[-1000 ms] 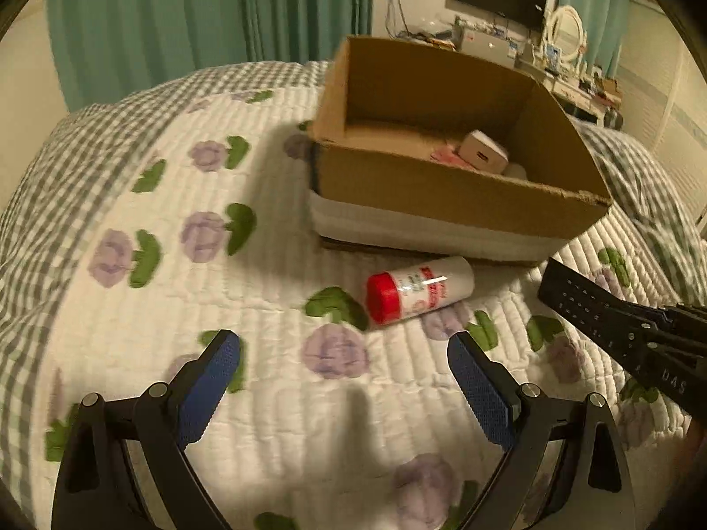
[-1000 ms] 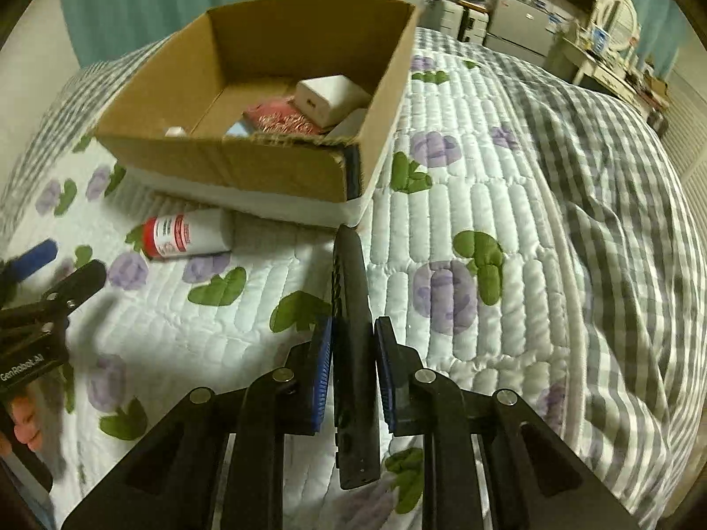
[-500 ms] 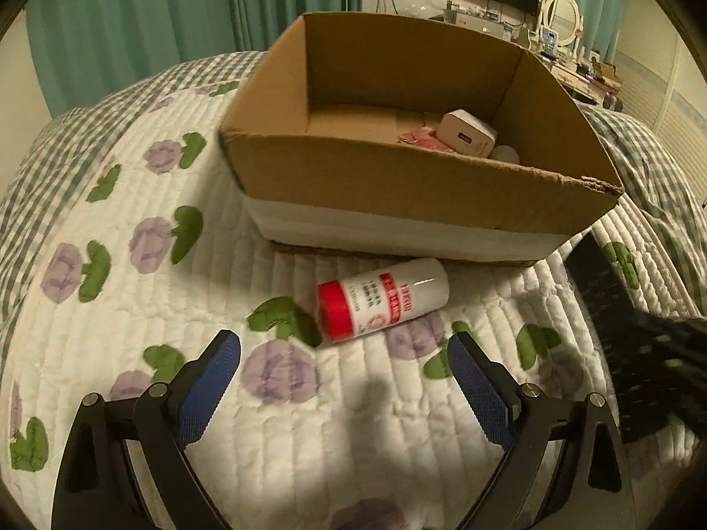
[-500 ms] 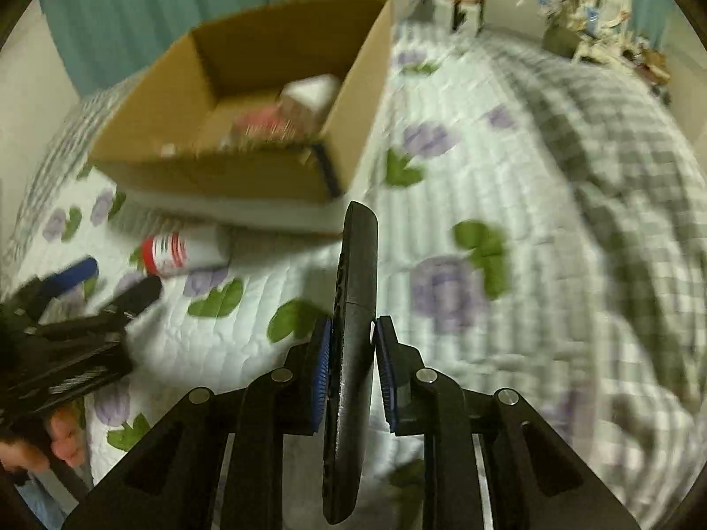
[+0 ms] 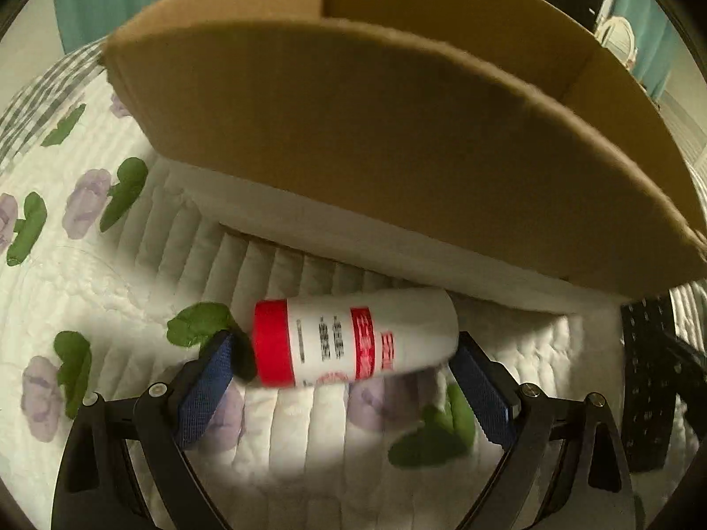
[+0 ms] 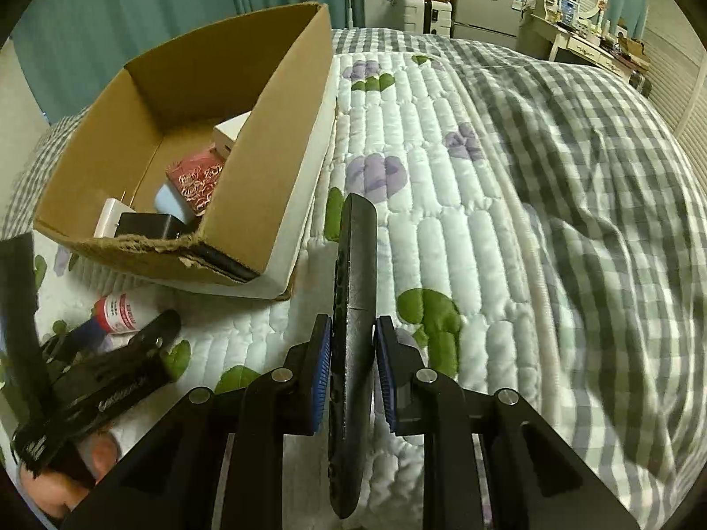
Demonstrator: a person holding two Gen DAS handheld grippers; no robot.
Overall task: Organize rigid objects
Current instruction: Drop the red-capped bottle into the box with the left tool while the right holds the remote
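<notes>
Left wrist view: my left hand-held gripper (image 5: pixel 342 380) has closed in over the last sec; white bottle w/ red cap (image 5: pixel 353 342) now sits between its spread fingers, lying on the bed quilt (image 5: pixel 132 274) just beside the cardboard box (image 5: pixel 353 141). Not pinched yet. Right hand-held gripper (image 6: pixel 352 375) keeps pinching the black remote (image 6: pixel 353 309), near the box's corner. Next, I reckon: squeeze, lift into box.

The cardboard box (image 6: pixel 247 203) blocks the way ahead of the white bottle (image 5: pixel 353 340), which lies just beside the box's near wall. Right of the box, the bed (image 6: pixel 464 229) is bare quilt to its checked edge.
</notes>
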